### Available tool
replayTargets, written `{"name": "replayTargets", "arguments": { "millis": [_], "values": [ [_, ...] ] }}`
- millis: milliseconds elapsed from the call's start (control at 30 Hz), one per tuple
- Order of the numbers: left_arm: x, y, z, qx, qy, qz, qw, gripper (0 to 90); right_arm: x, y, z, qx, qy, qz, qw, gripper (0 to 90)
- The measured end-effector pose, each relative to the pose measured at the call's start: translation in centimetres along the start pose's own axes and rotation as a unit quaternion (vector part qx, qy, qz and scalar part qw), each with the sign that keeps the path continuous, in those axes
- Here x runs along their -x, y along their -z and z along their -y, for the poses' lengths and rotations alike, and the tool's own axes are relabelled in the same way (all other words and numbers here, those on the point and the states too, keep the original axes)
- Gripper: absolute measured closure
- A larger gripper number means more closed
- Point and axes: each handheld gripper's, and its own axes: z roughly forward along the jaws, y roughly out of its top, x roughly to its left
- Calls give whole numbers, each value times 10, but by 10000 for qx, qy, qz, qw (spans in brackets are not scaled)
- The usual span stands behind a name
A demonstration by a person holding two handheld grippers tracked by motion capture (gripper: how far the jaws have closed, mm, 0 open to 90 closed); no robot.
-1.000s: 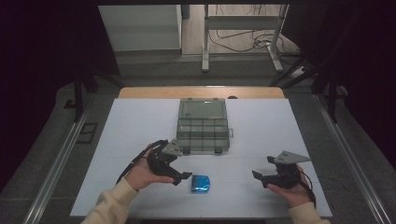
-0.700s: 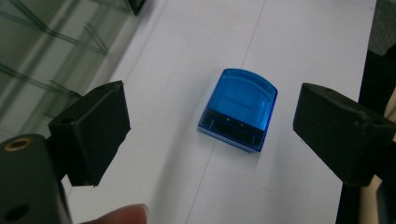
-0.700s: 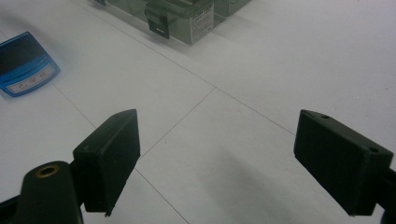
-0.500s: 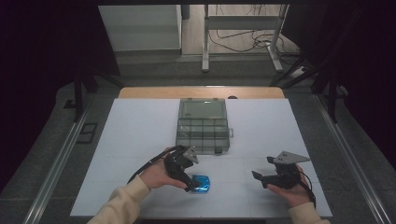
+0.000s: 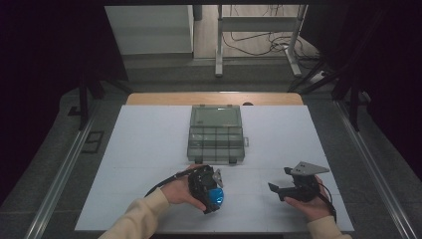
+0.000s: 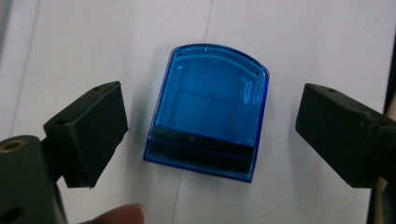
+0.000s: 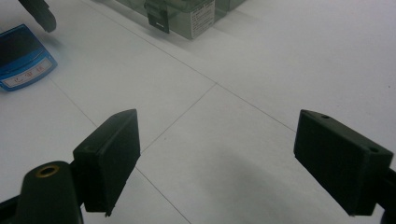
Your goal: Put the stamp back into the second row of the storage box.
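Observation:
A small blue translucent plastic box (image 5: 218, 195) lies flat on the white table (image 5: 149, 149) near the front edge. My left gripper (image 5: 211, 198) hangs right over it, pointing down and open. In the left gripper view the blue box (image 6: 208, 126) sits between the two jaws, with a gap on each side, and the left gripper (image 6: 212, 116) does not touch it. My right gripper (image 5: 278, 181) is held open above bare table at the front right, with nothing between the jaws of the right gripper (image 7: 217, 135). The blue box (image 7: 23, 56) shows far off in its view.
A grey see-through compartment case (image 5: 215, 134) lies at the table's middle, behind both grippers; its front latch side (image 7: 187, 14) shows in the right gripper view. A wooden strip (image 5: 214, 98) edges the far side. Bare white table lies left and right of the case.
My left gripper has moved right and forward, from left of the blue box to directly over it, jaws astride it. The right gripper has stayed where it was.

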Motion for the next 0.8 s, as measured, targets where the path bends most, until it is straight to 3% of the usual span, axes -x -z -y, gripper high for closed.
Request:
{"name": "replayTargets", "arguments": {
  "millis": [100, 400, 433, 633, 800],
  "values": [
    [1, -4, -1, -47, -56, -7, 10000, 136, 0, 0, 0, -13, 5, 5, 10000, 147],
    [2, -1, 1, 85, -202, -175, 9996, 389, 0, 0, 0, -25, 18, 10, 10000, 147],
    [2, 0, 2, 101, -265, -243, 9993, 400, 0, 0, 0, -22, 21, 8, 10000, 147],
    [2, 2, 3, 80, -365, -207, 9991, 408, 0, 0, 0, -27, 23, 11, 10000, 147],
    [2, 9, 5, 168, -281, -218, 9992, 409, 0, 0, 0, -13, 24, 12, 10000, 148]
  ]
}}
